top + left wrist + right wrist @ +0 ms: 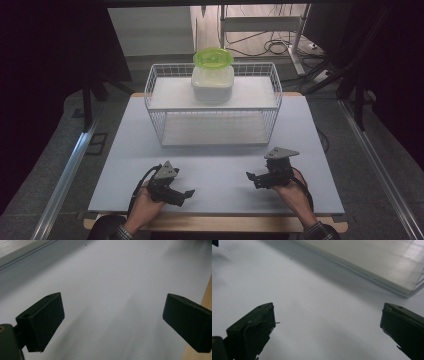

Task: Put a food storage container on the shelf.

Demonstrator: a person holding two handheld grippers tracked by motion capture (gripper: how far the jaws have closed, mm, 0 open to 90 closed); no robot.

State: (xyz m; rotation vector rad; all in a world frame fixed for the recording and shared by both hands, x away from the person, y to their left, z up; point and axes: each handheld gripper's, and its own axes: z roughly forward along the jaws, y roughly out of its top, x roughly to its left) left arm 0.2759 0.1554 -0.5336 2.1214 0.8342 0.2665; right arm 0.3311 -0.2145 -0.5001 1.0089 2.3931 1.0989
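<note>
Pale blue table (210, 170) under my grippers. Left gripper (186, 194), right gripper (251, 176): jaws spread, empty. Plastic container (212, 82), green round lid (213, 57), probably translucent, on wire rack (159, 80), well apart.

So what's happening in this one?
A person holds the left gripper and right gripper low over the near part of the table, both open and empty. Farther back, a white container topped with a green bowl sits on the upper shelf of a wire rack, untouched.
</note>
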